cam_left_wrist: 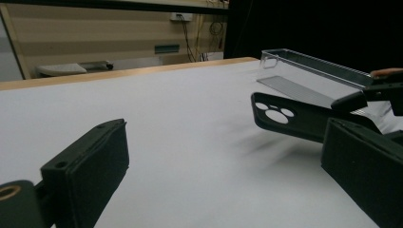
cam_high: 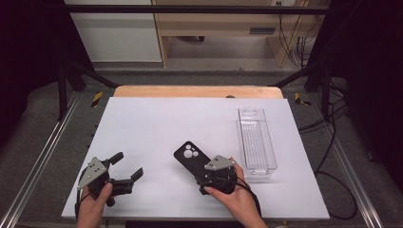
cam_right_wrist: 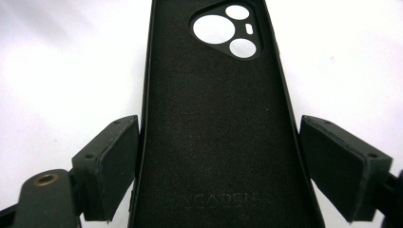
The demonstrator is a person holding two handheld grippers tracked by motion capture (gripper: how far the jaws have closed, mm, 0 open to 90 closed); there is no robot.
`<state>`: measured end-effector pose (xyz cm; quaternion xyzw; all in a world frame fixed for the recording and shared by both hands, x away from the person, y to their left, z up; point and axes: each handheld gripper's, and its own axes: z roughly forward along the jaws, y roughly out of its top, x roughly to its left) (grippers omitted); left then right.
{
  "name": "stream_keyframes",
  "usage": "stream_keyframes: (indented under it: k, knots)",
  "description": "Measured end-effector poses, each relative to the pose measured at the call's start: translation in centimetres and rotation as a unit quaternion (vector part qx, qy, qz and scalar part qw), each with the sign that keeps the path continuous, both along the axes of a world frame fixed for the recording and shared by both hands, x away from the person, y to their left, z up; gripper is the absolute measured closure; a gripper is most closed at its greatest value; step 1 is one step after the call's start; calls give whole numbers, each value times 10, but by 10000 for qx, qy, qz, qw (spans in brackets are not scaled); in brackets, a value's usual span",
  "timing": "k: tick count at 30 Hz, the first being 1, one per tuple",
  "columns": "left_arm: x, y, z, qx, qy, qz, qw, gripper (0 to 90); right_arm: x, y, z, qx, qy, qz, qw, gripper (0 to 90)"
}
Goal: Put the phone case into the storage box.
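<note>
**Black phone case clamped by its long edges**

Matte black, its camera cut-outs rounded, the phone case (cam_right_wrist: 214, 118) sits squeezed between the right gripper (cam_high: 205, 172) pads, lifted just off the white table (cam_high: 157, 123). Left gripper (cam_high: 124, 167) rests low, jaws spread wide. Clear plastic tray (cam_high: 256, 137) lies beside.

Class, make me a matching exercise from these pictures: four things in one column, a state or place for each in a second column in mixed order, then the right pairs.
Things:
1. phone case
2. clear tray
3. left gripper
4. right gripper

States or places:
A. jaws wide apart, nothing between them
B. black, with round camera holes
C. jaws on either side of the case
D. see-through, at the table's right side

Pairs: 1-B, 2-D, 3-A, 4-C
</note>
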<state>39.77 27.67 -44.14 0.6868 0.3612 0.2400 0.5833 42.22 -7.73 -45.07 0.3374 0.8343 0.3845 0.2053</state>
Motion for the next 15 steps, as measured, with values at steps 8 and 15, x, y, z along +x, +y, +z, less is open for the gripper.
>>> stream_keyframes:
  k: [8, 15]
  knots:
    - [15, -32, 21, -8, 140, -138, 9998, 22, 10, -10, 23, 319, -531, -295, 9976, 158]
    - [37, -68, 45, 57, 158, -314, 9994, 28, 17, -12, 35, 720, -887, -313, 9930, 158]
